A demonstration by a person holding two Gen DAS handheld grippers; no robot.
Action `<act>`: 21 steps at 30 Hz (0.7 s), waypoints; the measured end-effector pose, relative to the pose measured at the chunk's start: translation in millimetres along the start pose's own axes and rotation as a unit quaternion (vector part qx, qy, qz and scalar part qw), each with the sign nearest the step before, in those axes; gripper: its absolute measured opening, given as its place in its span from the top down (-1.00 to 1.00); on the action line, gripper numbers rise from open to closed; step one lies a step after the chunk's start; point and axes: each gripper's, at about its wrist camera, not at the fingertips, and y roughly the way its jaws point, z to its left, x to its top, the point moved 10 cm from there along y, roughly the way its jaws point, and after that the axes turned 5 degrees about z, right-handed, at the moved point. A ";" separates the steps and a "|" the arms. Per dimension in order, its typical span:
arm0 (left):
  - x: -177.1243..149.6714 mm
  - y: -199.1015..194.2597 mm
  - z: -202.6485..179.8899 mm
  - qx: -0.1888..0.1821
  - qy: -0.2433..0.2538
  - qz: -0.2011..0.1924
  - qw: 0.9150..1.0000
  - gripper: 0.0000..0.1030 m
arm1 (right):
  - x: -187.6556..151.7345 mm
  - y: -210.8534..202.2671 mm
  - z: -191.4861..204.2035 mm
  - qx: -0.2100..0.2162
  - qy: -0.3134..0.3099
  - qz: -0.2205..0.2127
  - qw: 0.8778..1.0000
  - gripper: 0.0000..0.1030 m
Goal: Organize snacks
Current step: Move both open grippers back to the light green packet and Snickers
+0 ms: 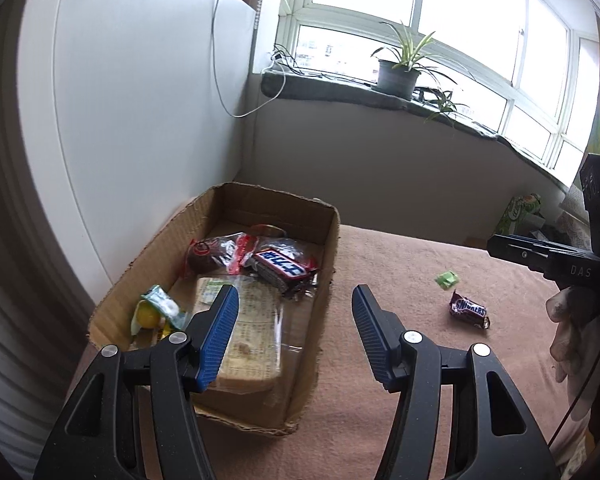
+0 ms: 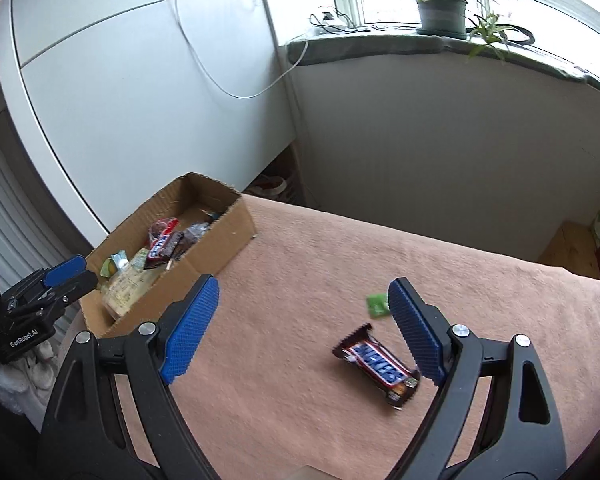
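- Left gripper [image 1: 294, 294]: jaws spread wide, nothing between the blue pads; hovering over the near right corner of the cardboard box [image 1: 328, 264], left pad above the box interior, right pad above the cloth.
- Right gripper [image 2: 304, 288]: jaws spread wide, nothing held; poised above the pink-brown table cloth [image 2: 300, 380].
- Snickers bar [image 2: 376, 364]: lying flat on the cloth, just inside the right gripper's right pad, not clamped. Logo legible from the right wrist; from the left wrist same bar [image 1: 469, 309] seen small, well right of the box.
- Small green wrapper [image 2: 376, 305]: on the cloth just beyond the bar, apart from it; partly hidden behind the right pad in the right wrist view, fully visible in the left wrist view [image 1: 447, 280].
- Box contents, resolved from the left wrist only: clear flat packet with printed label [image 1: 252, 328] nearest, yellow-green sweet [image 1: 154, 312] at the near left, a dark blue-lettered bar [image 1: 284, 268] and a red-and-dark packet [image 1: 216, 254] further back. Right wrist view shows these as a small jumble.
- Left wrist view alone: gloved right hand [image 1: 572, 320] on the right gripper's body at the frame edge.
- Right wrist view alone: left gripper's blue fingertip [image 2: 65, 269] at the box's near end.
- Beyond: white cabinet [image 2: 140, 100], potted plant [image 1: 398, 72] on the windowsill.
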 end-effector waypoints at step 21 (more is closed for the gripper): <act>-7.4 62.3 -125.5 -0.068 0.089 0.063 0.992 -0.13 | -58.4 8.9 -64.7 0.036 -0.011 0.056 0.998 -0.58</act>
